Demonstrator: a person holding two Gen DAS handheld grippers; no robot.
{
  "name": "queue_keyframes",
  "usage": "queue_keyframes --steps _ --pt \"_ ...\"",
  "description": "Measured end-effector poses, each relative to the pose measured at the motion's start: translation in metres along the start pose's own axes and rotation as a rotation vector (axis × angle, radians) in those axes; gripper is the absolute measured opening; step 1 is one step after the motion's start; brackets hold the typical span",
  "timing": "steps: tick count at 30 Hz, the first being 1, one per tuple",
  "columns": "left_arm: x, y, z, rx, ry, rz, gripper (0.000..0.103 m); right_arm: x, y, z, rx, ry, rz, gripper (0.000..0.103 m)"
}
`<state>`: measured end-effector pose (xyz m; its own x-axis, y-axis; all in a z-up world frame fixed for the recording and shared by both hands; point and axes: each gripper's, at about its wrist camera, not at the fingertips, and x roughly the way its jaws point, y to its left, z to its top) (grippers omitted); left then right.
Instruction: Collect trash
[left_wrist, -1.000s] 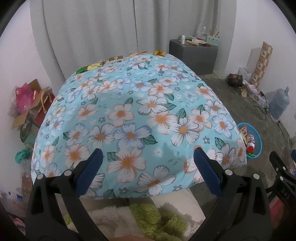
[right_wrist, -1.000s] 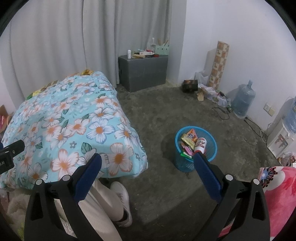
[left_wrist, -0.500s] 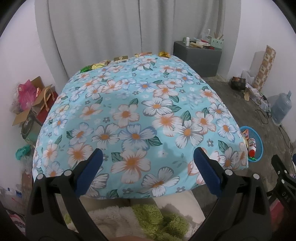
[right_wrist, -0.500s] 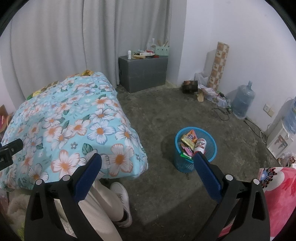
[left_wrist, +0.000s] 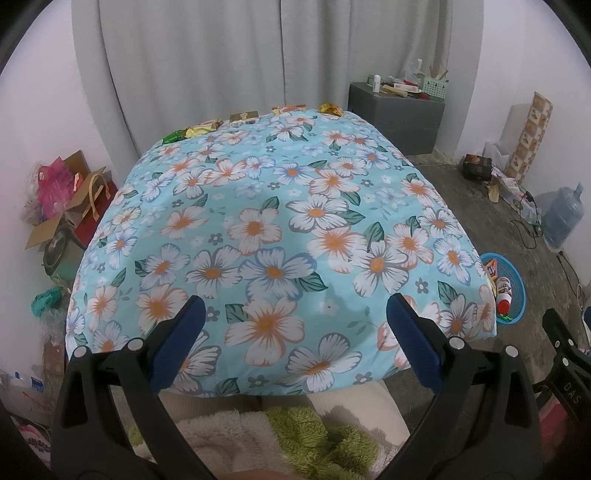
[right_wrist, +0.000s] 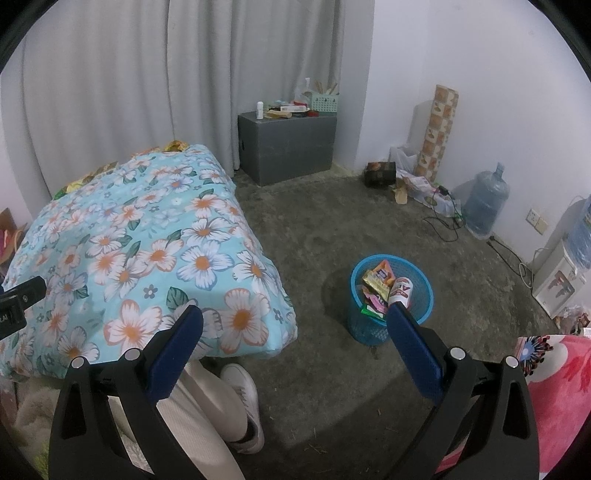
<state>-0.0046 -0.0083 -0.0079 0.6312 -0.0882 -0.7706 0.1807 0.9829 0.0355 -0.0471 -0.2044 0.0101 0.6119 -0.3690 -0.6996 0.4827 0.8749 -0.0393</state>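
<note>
A table under a blue floral cloth (left_wrist: 280, 206) fills the left wrist view. Several wrappers lie along its far edge: a green one (left_wrist: 173, 137), a gold one (left_wrist: 203, 128), a small box (left_wrist: 243, 116), an orange pack (left_wrist: 289, 108) and a crumpled gold wrapper (left_wrist: 331, 108). My left gripper (left_wrist: 295, 314) is open and empty above the near edge of the table. My right gripper (right_wrist: 295, 325) is open and empty over the floor, to the left of a blue basket (right_wrist: 391, 295) holding wrappers and a can. The basket also shows in the left wrist view (left_wrist: 504, 291).
A grey cabinet (right_wrist: 288, 144) with small items stands at the back wall. A water jug (right_wrist: 484, 201), cables and a patterned roll (right_wrist: 436, 129) line the right wall. Bags and cardboard (left_wrist: 62, 206) pile up left of the table. My leg and shoe (right_wrist: 236, 402) are below.
The left gripper has risen and tilted, so the table looks lower and more of its far edge shows. The right view has barely shifted. Both grippers stay open.
</note>
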Motion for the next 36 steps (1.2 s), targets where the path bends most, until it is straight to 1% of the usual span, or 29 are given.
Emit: queue_keyframes --steps 36 --pt "0.0001 0.0028 -0.0012 0.002 0.005 0.001 0.094 -0.0004 0.0023 0.0003 0.001 -0.001 0.000 0.097"
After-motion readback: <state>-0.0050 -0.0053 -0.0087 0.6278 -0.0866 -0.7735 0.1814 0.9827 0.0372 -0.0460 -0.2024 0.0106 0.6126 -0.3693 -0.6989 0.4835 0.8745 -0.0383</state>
